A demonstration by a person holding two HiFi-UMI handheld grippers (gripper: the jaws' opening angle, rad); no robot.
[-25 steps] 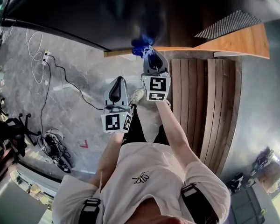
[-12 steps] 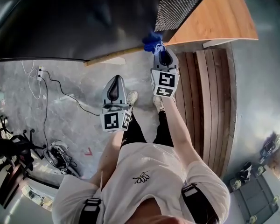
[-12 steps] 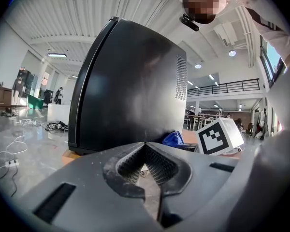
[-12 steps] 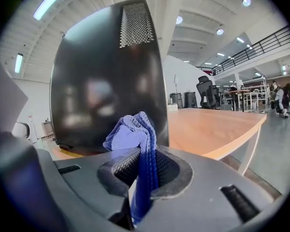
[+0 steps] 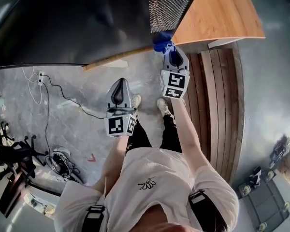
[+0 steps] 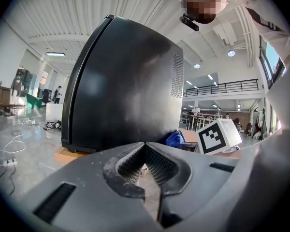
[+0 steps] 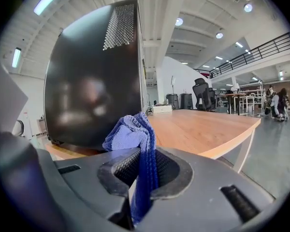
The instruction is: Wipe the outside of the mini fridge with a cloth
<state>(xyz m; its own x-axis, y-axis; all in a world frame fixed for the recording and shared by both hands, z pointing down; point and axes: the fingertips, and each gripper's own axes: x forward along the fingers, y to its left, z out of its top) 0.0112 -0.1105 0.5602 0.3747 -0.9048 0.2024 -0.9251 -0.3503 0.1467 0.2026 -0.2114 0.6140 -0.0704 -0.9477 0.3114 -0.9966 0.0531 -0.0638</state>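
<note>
the right gripper (image 7: 141, 175) is clamped on a blue cloth (image 7: 133, 138), whose bunched top stands above the jaws, against or just before the black fridge (image 7: 94, 81). the fridge stands on a wooden table (image 7: 203, 127).

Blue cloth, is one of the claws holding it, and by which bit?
The right claw is shut on the blue cloth, pinching its narrow part; the bunched end sticks out. The left claw holds nothing.

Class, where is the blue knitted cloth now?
In the right gripper view, the blue knitted cloth is pinched in the right gripper, near the black mini fridge's lower edge and wooden tabletop.
</note>
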